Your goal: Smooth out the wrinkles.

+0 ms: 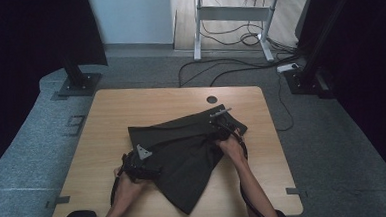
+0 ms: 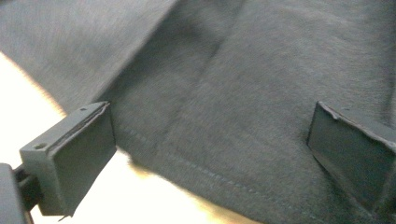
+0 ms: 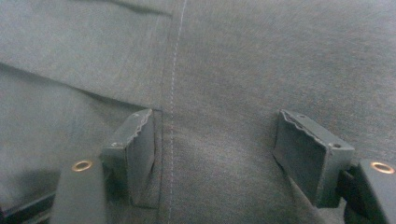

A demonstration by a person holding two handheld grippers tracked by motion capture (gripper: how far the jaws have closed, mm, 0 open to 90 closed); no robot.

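Observation:
A dark grey garment [image 1: 183, 154] lies spread on the wooden table [image 1: 145, 103], one part tapering toward the front edge. My left gripper [image 1: 139, 161] rests at its left edge, held by a hand. In the left gripper view its jaws stand wide apart over the hemmed edge of the garment [image 2: 224, 140], with bright table below; the left gripper [image 2: 210, 154] is open. My right gripper [image 1: 223, 123] sits on the cloth's upper right part. In the right gripper view the right gripper [image 3: 215, 158] is open, jaws apart on the garment [image 3: 224, 70] beside a stitched seam.
A round cable hole [image 1: 211, 99] is near the table's far edge. Beyond the table stand a dark stand base [image 1: 78, 84], another desk frame [image 1: 231, 16] and floor cables [image 1: 239, 66]. Bare tabletop lies left and far of the garment.

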